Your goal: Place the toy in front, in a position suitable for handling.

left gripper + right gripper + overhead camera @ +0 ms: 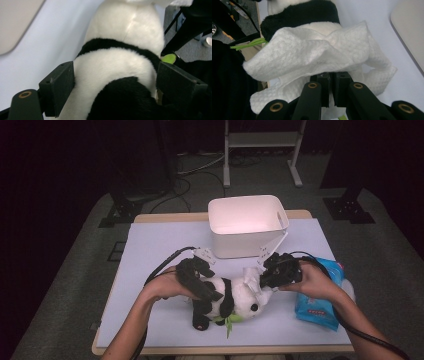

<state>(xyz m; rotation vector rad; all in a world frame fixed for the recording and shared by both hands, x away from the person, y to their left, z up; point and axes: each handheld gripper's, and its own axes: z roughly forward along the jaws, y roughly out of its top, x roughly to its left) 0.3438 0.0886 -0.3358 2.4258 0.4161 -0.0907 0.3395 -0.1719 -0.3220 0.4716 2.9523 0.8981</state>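
Observation:
A black and white panda plush [235,300] lies on its side on the pale table cover [150,250], a green leaf [231,321] at its front. My left gripper [207,292] straddles its body; in the left gripper view the panda's body [120,62] fills the gap and both pads [58,87] press into the fur. My right gripper [260,279] is shut on a white wipe [250,277] held against the panda's head. In the right gripper view the wipe [312,55] drapes over the white fur, pinched between the jaws of that gripper [331,87].
A white plastic bin [247,222] stands open at the back middle of the table. A blue pack of wipes [320,307] lies under the right forearm near the table's right edge. Cables trail from both grippers.

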